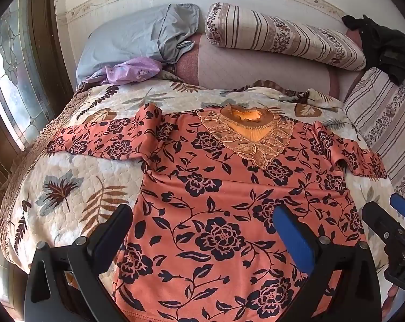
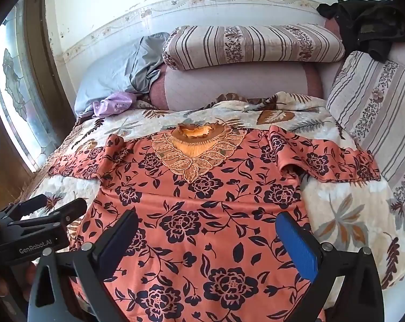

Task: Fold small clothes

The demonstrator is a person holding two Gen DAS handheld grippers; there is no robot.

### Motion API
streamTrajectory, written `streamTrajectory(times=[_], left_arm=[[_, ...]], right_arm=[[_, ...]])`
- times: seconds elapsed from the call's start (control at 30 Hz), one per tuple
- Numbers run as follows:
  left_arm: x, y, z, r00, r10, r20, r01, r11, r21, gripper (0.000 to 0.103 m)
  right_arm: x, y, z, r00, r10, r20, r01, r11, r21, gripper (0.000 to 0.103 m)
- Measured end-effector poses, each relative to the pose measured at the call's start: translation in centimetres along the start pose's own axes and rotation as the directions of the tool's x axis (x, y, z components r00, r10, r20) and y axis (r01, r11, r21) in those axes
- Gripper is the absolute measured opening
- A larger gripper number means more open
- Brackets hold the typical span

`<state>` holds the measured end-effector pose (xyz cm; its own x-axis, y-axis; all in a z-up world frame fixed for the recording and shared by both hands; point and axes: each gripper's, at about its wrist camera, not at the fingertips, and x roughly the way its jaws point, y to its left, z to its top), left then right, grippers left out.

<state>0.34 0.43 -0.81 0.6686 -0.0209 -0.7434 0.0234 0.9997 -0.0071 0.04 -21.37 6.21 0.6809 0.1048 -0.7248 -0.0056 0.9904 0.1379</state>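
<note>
An orange blouse (image 1: 216,187) with dark flowers and a gold lace collar lies spread flat, face up, on a leaf-print quilt (image 1: 76,182), both short sleeves out to the sides. My left gripper (image 1: 202,214) is open and empty above the blouse's lower left part. My right gripper (image 2: 207,220) is open and empty above the blouse's (image 2: 202,201) lower right part. The right gripper shows at the right edge of the left wrist view (image 1: 385,212), and the left gripper shows at the left edge of the right wrist view (image 2: 57,205).
Behind the quilt (image 2: 350,209) are a grey-blue pillow (image 1: 138,37), a purple cloth (image 1: 132,71), a striped rolled bolster (image 1: 283,37) and a striped cushion (image 2: 376,102). Dark clothing (image 2: 368,21) lies at the back right. A stained-glass window (image 1: 12,75) is at left.
</note>
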Motion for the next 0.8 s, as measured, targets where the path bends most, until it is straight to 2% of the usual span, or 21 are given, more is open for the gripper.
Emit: streamTrajectory(times=[0.8], left_arm=[[0.00, -0.12, 0.13, 1.000, -0.002, -0.004, 0.002, 1.000, -0.001, 0.103]], right_arm=[[0.25, 0.21, -0.08, 1.000, -0.002, -0.002, 0.002, 1.000, -0.004, 0.103]])
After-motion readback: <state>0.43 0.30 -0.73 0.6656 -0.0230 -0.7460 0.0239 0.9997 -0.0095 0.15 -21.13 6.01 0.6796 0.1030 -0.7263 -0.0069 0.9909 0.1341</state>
